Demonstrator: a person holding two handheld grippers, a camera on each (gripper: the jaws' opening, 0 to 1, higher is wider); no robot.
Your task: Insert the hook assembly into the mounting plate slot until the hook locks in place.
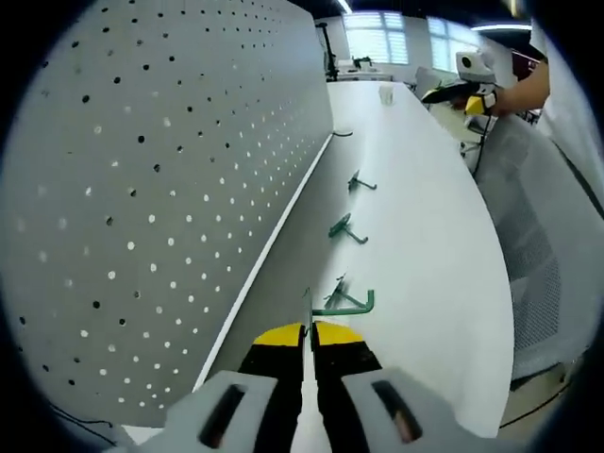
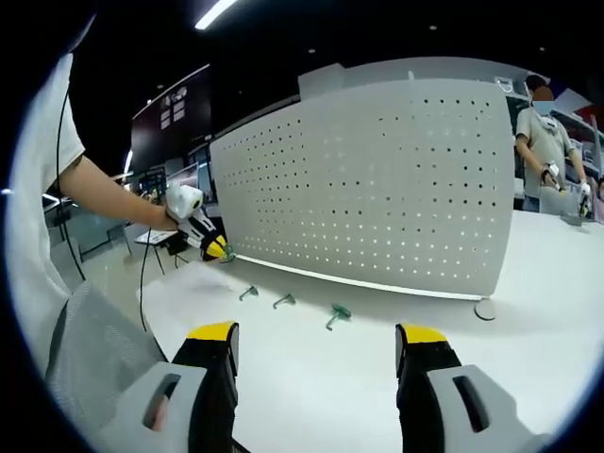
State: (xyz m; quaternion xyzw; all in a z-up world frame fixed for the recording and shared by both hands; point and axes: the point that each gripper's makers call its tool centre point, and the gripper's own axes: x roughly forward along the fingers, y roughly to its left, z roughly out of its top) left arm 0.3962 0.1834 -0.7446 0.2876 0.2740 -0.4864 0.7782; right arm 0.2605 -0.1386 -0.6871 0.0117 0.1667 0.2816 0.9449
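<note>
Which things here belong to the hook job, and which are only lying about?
For the job:
- green hook clamped in the left gripper
- white pegboard, the mounting plate
- right gripper, open

Lying about:
- three spare green hooks on the white table
- small round disc at the pegboard's end
- cup far along the table

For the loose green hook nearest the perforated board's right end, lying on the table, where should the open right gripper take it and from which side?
Judging loosely: the green hook lies flat on the white table, clear of the perforated board. The right gripper, jaws open, would best descend from above and close across its straight shank, leaving the bent end free. Finer detail is too small to tell.
</note>
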